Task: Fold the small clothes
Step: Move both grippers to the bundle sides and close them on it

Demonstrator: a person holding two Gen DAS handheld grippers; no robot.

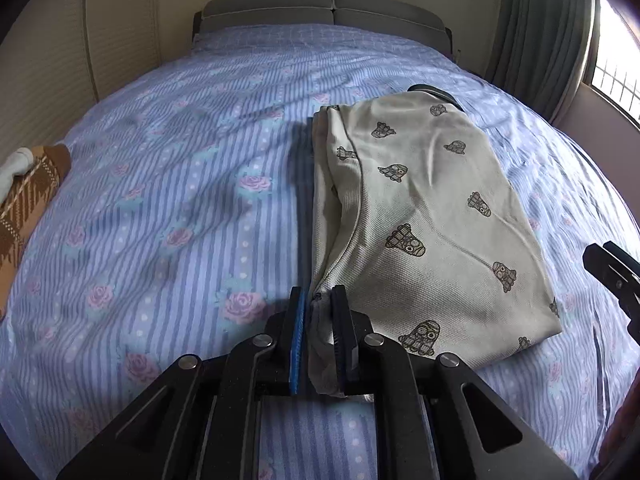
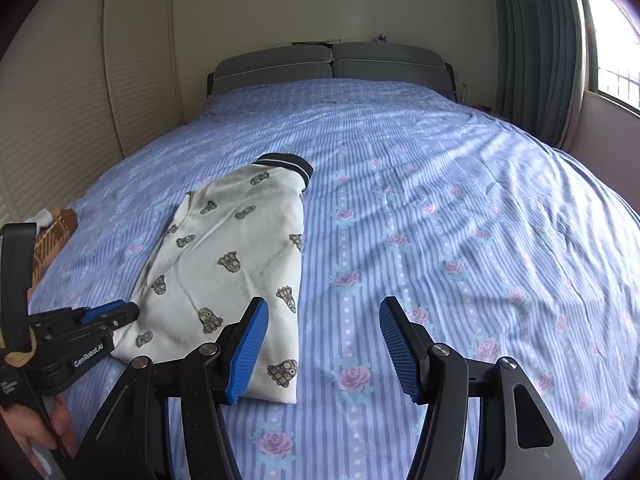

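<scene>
Left wrist view shows the left gripper [image 1: 320,308] clamped on the near left corner of the cream printed garment [image 1: 420,208], a bunched fold of cloth pinched between its pads; the garment lies flat on the striped floral bedspread [image 1: 160,200], already folded lengthwise into a narrow strip; its long axis runs away from the grippers toward the headboard [image 1: 328,12], the dark collar [image 1: 434,92] at the far end and the hem nearest the fingers; in the right wrist view the right gripper [image 2: 324,344] hovers with its jaws wide apart and nothing between them, its left pad just over the garment's near right edge, the rest of the claw over bare bedspread; so the garment lies ahead and to the left of the right claw, while the left one is already on it; the likely next fold would carry the near end toward the collar, which calls for the right claw to shift left and take the other near corner; brown patterned cloth [image 1: 28,196] lies well apart at the bed's left edge
</scene>
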